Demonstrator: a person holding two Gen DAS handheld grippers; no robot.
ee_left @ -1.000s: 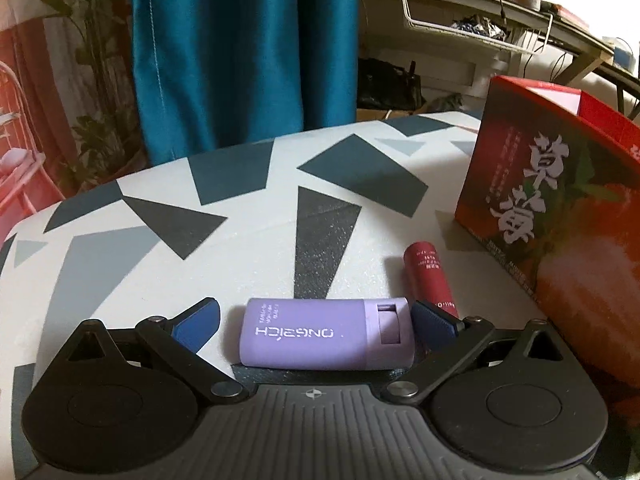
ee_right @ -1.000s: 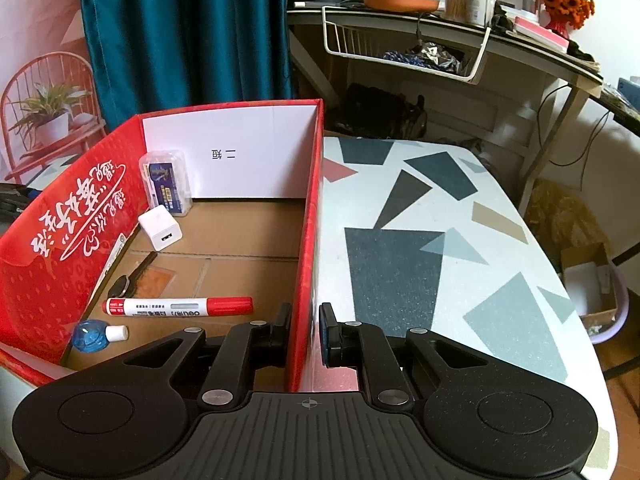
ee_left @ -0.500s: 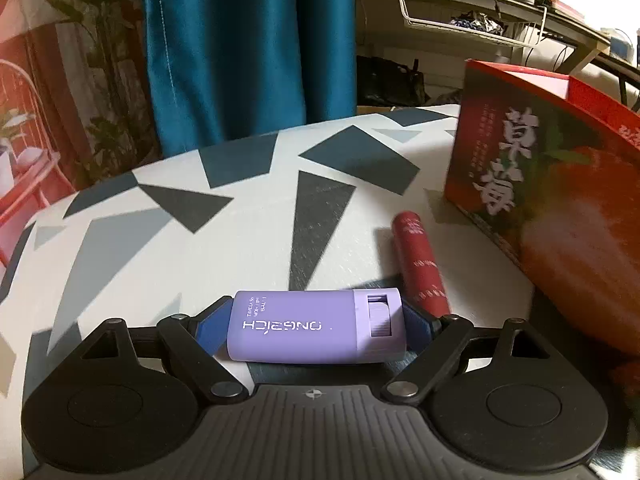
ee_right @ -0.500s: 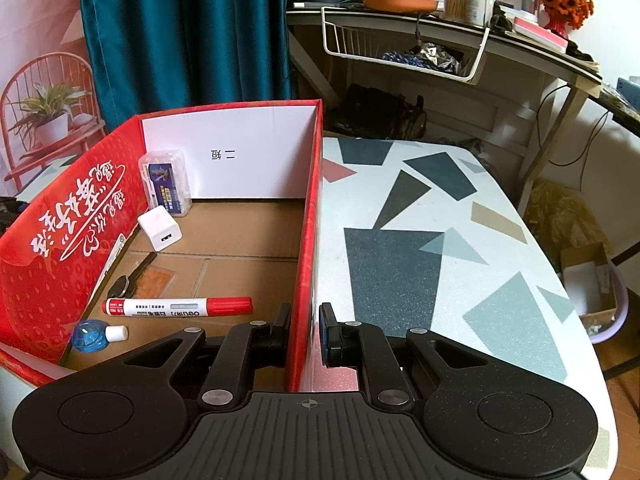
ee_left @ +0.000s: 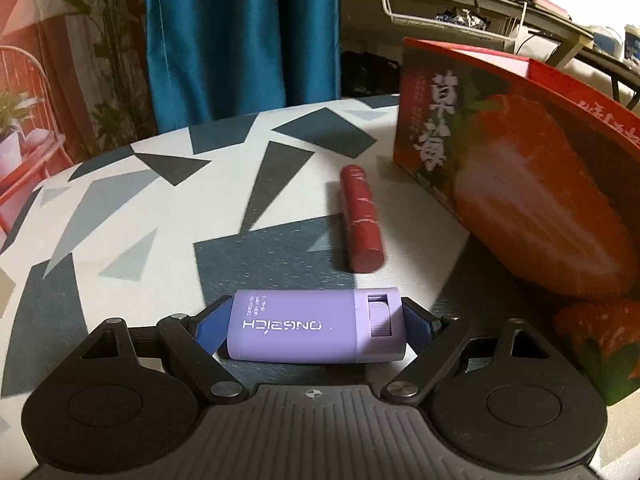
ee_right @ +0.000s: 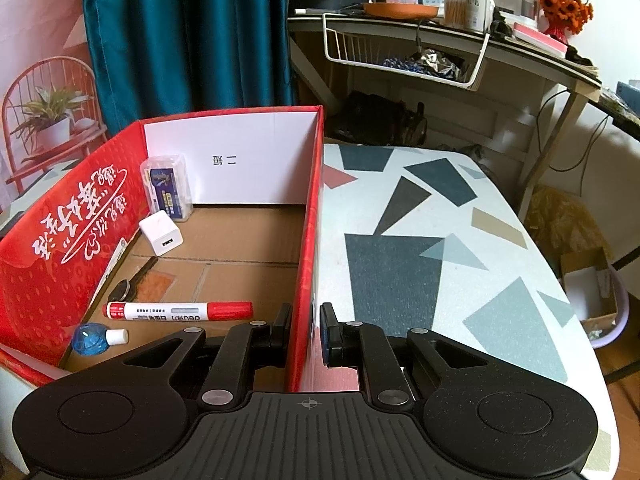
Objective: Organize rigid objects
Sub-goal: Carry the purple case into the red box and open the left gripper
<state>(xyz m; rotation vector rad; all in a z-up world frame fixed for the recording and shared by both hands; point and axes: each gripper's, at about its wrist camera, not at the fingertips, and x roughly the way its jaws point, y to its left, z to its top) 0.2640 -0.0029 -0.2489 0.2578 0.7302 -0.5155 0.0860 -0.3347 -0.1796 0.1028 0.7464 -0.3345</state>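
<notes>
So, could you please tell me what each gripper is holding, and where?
Left gripper: purple case, by its two short ends. Right gripper: red box, clamped on its side wall.

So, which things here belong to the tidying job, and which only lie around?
Job:
- purple case, held in left gripper
- dark red tube
- red box, wall clamped by right gripper
- marker
- white charger

Lying about:
- wire basket
- orange flowers
</notes>
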